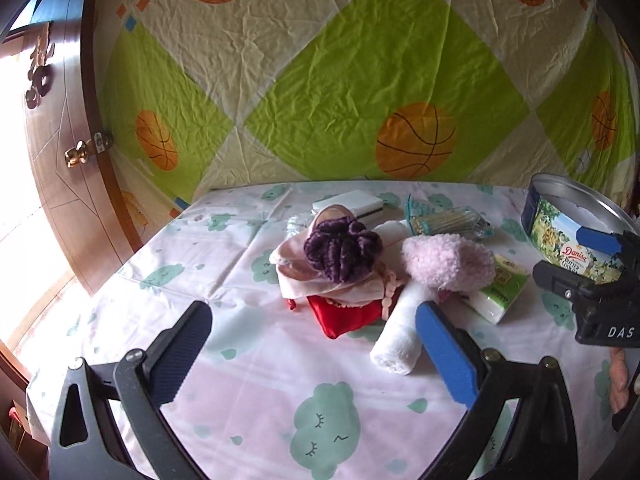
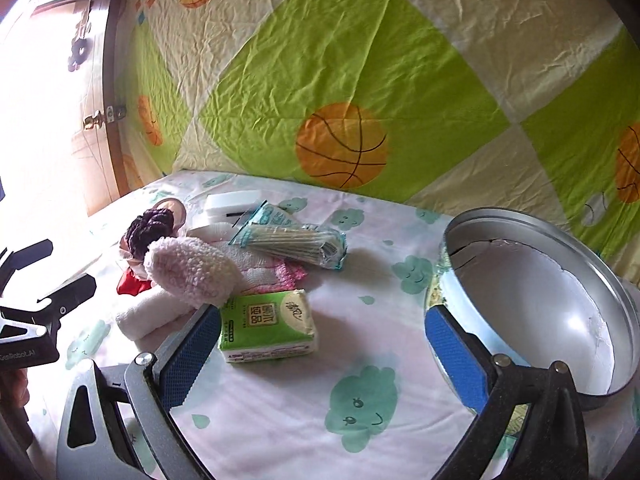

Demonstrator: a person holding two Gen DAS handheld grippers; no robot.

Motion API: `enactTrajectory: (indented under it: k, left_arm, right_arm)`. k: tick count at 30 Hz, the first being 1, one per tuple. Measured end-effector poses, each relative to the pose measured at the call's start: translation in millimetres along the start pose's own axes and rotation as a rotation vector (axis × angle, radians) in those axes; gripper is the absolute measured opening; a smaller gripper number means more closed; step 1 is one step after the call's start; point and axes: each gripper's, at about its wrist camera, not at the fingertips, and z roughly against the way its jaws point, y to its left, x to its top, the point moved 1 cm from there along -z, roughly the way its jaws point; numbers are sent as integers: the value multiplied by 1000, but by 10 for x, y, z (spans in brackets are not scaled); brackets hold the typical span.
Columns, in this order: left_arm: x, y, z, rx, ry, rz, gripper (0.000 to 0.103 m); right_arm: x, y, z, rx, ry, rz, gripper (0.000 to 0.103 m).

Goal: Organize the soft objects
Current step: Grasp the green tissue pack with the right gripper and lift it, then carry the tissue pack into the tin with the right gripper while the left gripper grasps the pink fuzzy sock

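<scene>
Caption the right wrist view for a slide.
Open right claw hovers over the table between a green tissue pack and an empty cookie tin, soft items piled behind.

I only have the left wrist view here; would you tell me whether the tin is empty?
Observer: Yes, nothing lies in the tin; its inside is bare.
Operator: Thank you. Is anything hidden behind the fluffy pink piece?
Observer: A pink knitted cloth lies under it, reaching toward the bag of sticks.
</scene>
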Motion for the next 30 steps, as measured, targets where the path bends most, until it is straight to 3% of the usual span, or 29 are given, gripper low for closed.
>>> enactTrajectory:
  k: [7, 12, 15, 16, 21, 25, 30]
  left_arm:
    - [16, 111, 54, -8, 1, 1, 103]
    - [4, 102, 55, -16, 4, -22, 103]
    - [45, 59, 48, -55, 2, -8, 103]
    - [69, 37, 39, -75, 5, 4, 103]
    - [197, -173, -45, -188, 19, 35, 103]
    - [245, -491, -188, -222, 52, -18, 103]
    - [283, -913, -399, -198, 77, -111, 103]
  right_arm:
    - [18, 209, -485, 90, 177, 61, 102]
    - [32, 176, -797, 129, 291, 27, 102]
    - [-1, 176, -903, 147, 343, 13, 84]
    - [-8, 169, -894, 161, 341, 5, 70]
    - [-30, 68, -766, 157, 314, -42, 70]
    - [68, -62, -341, 105, 184, -33, 70]
    - [81, -241, 65, -15, 12, 19, 70]
